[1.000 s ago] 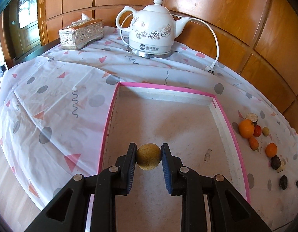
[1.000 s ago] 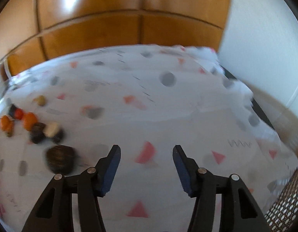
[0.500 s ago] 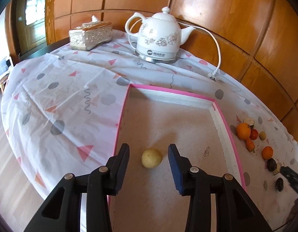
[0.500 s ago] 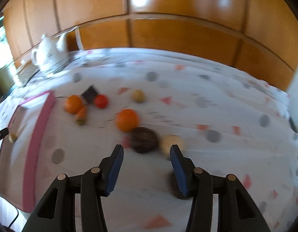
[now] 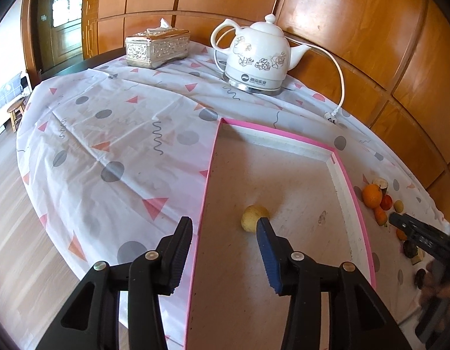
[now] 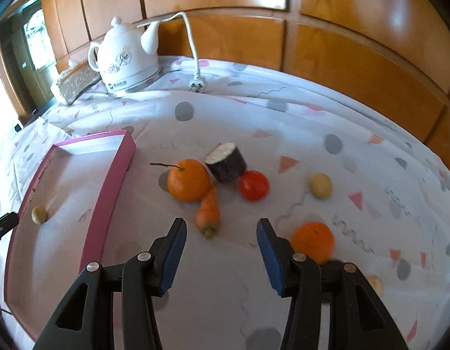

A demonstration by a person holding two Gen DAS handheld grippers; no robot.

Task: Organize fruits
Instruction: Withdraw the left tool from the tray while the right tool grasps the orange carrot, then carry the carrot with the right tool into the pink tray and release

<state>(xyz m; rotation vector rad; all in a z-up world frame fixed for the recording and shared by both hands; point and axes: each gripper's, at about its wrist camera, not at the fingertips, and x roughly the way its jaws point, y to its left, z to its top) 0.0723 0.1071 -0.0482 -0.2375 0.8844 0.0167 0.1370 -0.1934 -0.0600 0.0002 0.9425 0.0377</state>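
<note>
The left gripper (image 5: 223, 223) is hanging over the pink-rimmed tray (image 5: 208, 172), its jaws apart and gripping nothing; they have just been opening further. The yellow fruit (image 5: 252, 216) is lying loose on the tray floor, just ahead of the right finger's tip and partly hidden behind it. The left finger is reaching out past the tray's left rim, over the tablecloth (image 5: 108, 134). Well ahead of the gripper, the kettle (image 5: 255, 58) and the tissue box (image 5: 157, 47) are standing at the table's far side.

The right gripper (image 6: 220, 224) is hovering over the cloth to the right of the tray, jaws apart and empty. The carrot (image 6: 209, 208) is lying just ahead, between the lines of the two fingers, touching neither. Further ahead, the large orange (image 6: 188, 180), the dark cut piece (image 6: 226, 162) and the tomato (image 6: 253, 185) are sitting in a cluster. A second orange (image 6: 312, 240) is resting just beside the right finger, on its outer side, and a small pale fruit (image 6: 320, 186) is lying ahead to the right.
</note>
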